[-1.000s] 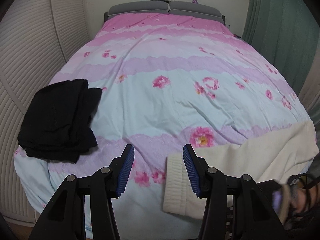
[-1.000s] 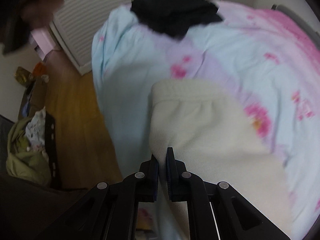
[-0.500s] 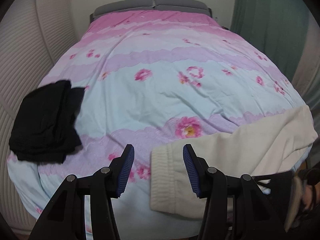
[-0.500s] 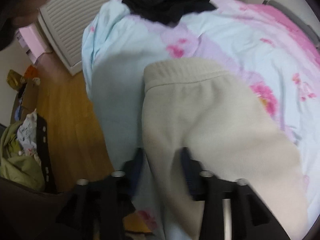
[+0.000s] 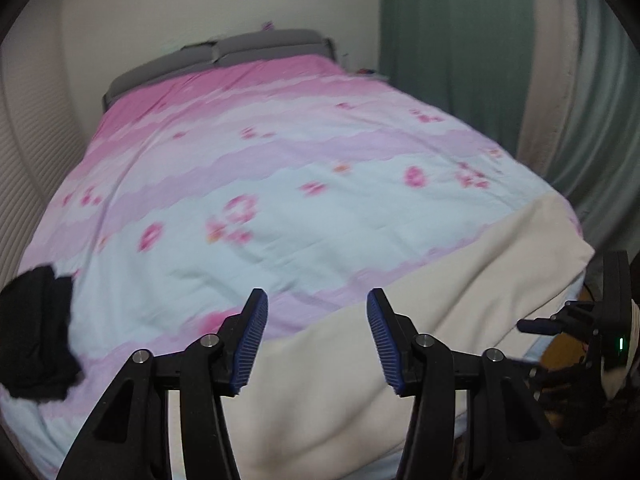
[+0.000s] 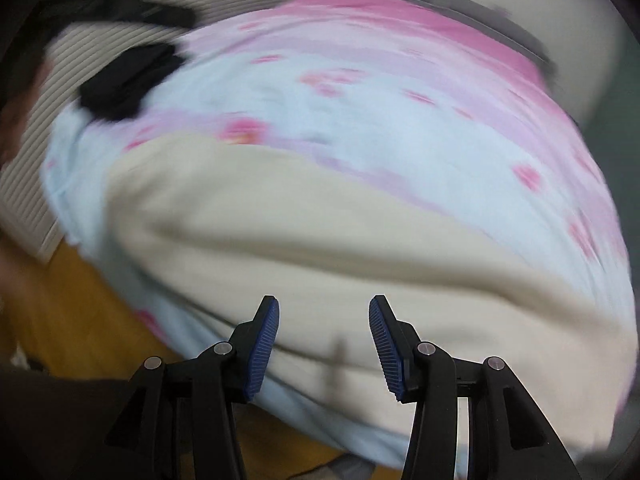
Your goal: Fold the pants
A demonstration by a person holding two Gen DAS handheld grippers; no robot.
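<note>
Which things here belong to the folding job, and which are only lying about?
For the job:
- cream knitted pants spread along the bed's near edge
- left gripper, fingers open
- right gripper, fingers open

Lying about:
- black crumpled garment
- pink and blue flowered bedcover
- green curtain

The right wrist view is smeared by motion, so the flower print on the bedspread (image 6: 360, 128) cannot be read. Ahead and to the left of the right gripper (image 6: 324, 336), a black garment (image 6: 124, 80) is only a dark blur. In the left wrist view the cream pants (image 5: 400, 344) pass under the left gripper (image 5: 316, 336); their near end is hidden behind its arms.
</note>
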